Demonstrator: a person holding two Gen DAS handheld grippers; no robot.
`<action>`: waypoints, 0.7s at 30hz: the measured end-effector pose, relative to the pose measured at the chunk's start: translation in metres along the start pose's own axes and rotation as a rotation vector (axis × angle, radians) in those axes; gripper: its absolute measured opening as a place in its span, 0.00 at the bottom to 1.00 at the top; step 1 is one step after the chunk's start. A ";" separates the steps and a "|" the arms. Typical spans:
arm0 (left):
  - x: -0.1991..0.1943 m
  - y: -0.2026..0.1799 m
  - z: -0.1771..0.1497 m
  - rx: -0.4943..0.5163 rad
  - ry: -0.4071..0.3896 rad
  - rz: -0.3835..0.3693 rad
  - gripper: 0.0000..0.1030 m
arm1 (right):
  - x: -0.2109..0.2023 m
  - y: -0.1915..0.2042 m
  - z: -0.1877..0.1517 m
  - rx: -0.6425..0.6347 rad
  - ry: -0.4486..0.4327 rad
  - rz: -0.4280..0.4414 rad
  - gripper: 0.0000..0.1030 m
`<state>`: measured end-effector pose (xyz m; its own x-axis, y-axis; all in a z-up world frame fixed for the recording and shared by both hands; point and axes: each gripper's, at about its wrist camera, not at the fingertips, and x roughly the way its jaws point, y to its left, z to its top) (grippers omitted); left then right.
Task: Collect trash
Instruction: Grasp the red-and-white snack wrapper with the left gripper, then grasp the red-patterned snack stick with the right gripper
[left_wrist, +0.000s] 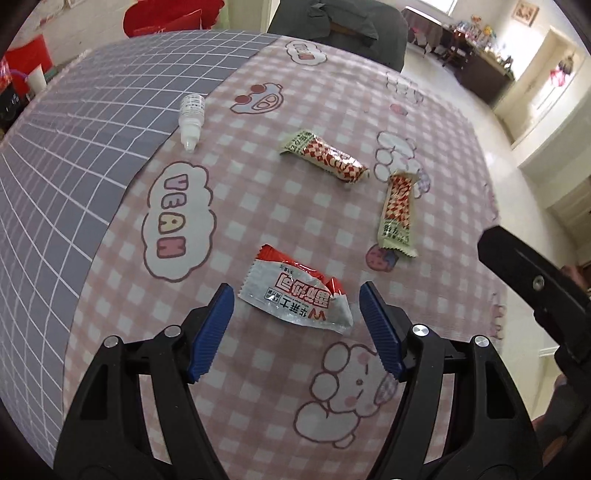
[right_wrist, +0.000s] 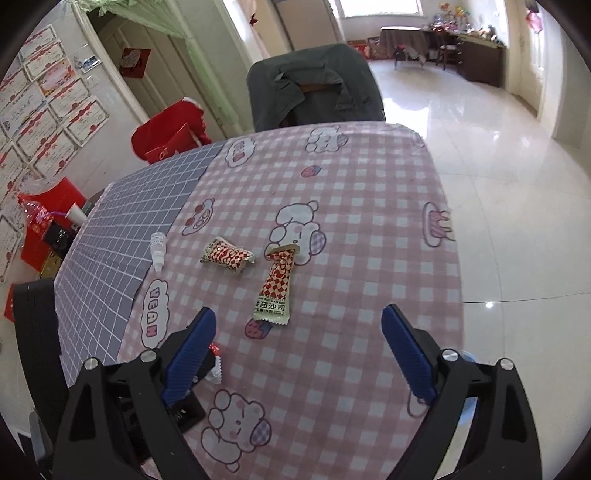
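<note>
A crumpled red and silver wrapper (left_wrist: 295, 295) lies on the pink checked tablecloth (left_wrist: 280, 221), just ahead of and between the tips of my open left gripper (left_wrist: 297, 301). Two red-checked snack wrappers lie further off: one (left_wrist: 325, 156) in the middle, one (left_wrist: 398, 214) to the right. My right gripper (right_wrist: 299, 323) is open and empty above the cloth, with the long checked wrapper (right_wrist: 276, 286) just ahead of it and the other (right_wrist: 227, 255) further left. A corner of the red and silver wrapper (right_wrist: 215, 360) shows behind its left finger.
A small white dropper bottle (left_wrist: 190, 120) lies at the seam with the grey grid cloth (left_wrist: 74, 155). A chair draped with a grey jacket (right_wrist: 314, 88) stands at the far edge. The table's right edge (right_wrist: 452, 258) drops to a tiled floor. The right gripper's body (left_wrist: 535, 291) shows at right.
</note>
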<state>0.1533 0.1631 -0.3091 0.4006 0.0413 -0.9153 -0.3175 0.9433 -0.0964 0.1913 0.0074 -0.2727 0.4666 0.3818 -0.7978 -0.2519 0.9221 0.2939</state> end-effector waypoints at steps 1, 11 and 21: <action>0.002 -0.001 -0.001 -0.006 0.006 0.006 0.58 | 0.005 -0.001 0.001 -0.007 0.007 0.008 0.87; -0.005 0.015 0.004 -0.119 -0.034 0.039 0.15 | 0.059 0.003 0.013 -0.076 0.072 0.067 0.87; -0.017 0.037 0.010 -0.184 -0.046 0.011 0.14 | 0.086 0.039 0.010 -0.379 0.026 -0.081 0.28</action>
<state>0.1436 0.2009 -0.2935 0.4335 0.0704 -0.8984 -0.4726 0.8666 -0.1602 0.2300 0.0773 -0.3249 0.4771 0.3022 -0.8252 -0.5131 0.8581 0.0176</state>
